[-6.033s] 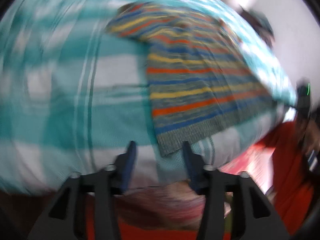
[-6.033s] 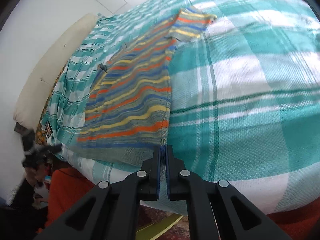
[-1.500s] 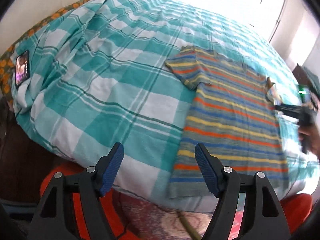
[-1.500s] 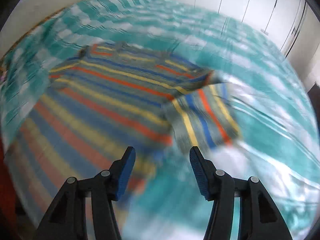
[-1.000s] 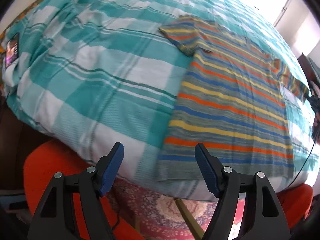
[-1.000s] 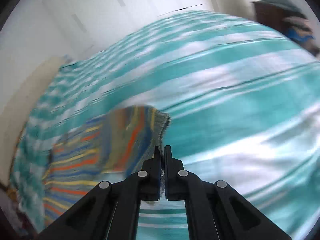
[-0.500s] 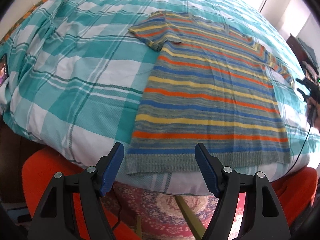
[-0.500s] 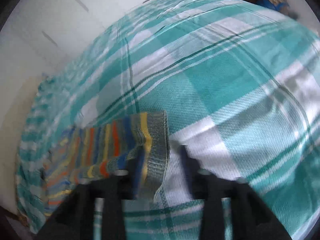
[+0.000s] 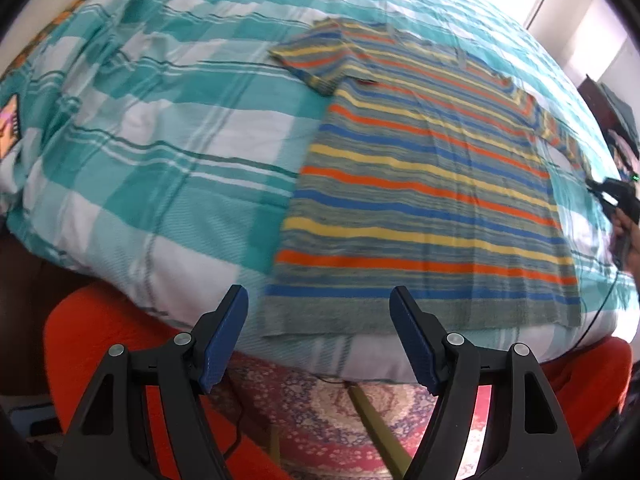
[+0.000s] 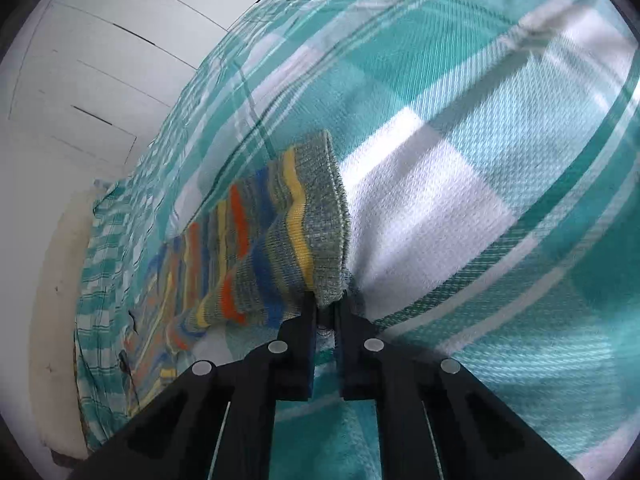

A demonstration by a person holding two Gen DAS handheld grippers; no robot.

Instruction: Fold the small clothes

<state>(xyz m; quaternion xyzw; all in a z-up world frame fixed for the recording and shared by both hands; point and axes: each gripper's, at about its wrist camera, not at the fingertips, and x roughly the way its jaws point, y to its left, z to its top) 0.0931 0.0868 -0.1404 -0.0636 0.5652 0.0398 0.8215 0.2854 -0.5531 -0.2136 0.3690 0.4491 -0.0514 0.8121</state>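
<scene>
A striped knit shirt (image 9: 424, 184) with orange, yellow and blue bands lies flat on the bed, hem toward me. My left gripper (image 9: 320, 336) is open and empty, hovering just off the bed's near edge in front of the hem's left corner. My right gripper (image 10: 325, 316) is shut on the grey cuff of the shirt's right sleeve (image 10: 320, 224), holding it just above the bedspread. It also shows at the far right of the left wrist view (image 9: 608, 196).
The bed has a teal and white plaid cover (image 9: 160, 128). An orange seat (image 9: 104, 320) and a patterned rug (image 9: 332, 412) lie below the near edge. A phone-like object (image 9: 8, 128) lies at the bed's left. White wardrobe doors (image 10: 100, 60) stand behind.
My right gripper closed on the sleeve cuff and has drawn it outward. My left gripper swung from the bed's left side to face the shirt's hem, staying open.
</scene>
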